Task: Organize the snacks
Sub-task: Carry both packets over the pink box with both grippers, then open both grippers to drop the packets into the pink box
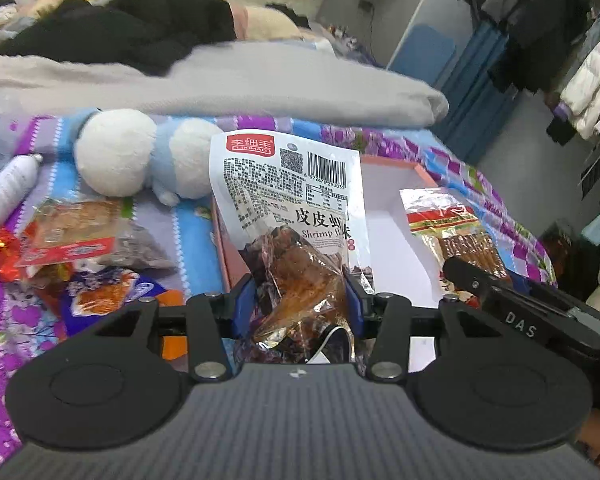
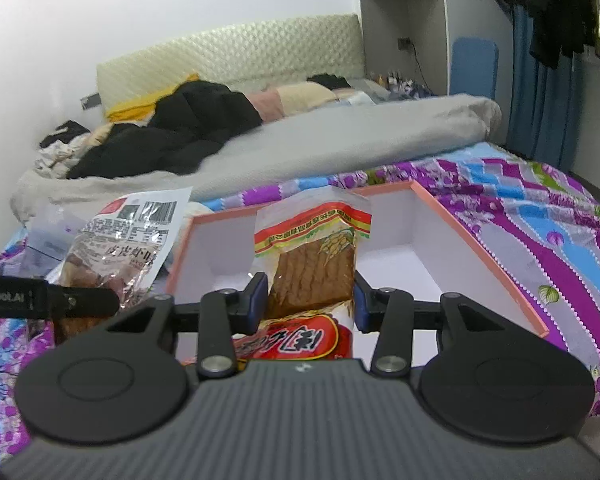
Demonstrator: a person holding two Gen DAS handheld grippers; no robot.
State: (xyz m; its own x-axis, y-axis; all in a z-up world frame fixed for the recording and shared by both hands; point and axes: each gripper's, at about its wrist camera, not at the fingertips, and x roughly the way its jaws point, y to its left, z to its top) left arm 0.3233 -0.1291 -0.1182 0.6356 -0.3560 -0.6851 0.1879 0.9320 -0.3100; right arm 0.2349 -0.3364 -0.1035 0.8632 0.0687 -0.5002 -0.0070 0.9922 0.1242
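My left gripper (image 1: 300, 300) is shut on a shrimp-flavour snack packet (image 1: 296, 216), white on top with brown pieces showing through its clear lower half; it stands upright over the left edge of the pink-rimmed white box (image 1: 396, 168). The same packet (image 2: 116, 240) and the left gripper's finger (image 2: 60, 300) show at the left of the right wrist view. My right gripper (image 2: 310, 300) is shut on a clear packet of brown tofu strips (image 2: 312, 264) with a red, yellow and green band, held above the box (image 2: 480, 248). That packet (image 1: 452, 228) and the right gripper (image 1: 500, 292) appear at the right of the left wrist view.
Several loose snack packets (image 1: 84, 256) lie on the purple and blue floral bedspread (image 2: 540, 232) left of the box. A white and blue plush toy (image 1: 140, 152) and a white tube (image 1: 8, 188) lie behind them. A grey blanket (image 2: 340, 148) and piled clothes (image 2: 172, 136) fill the bed's far side.
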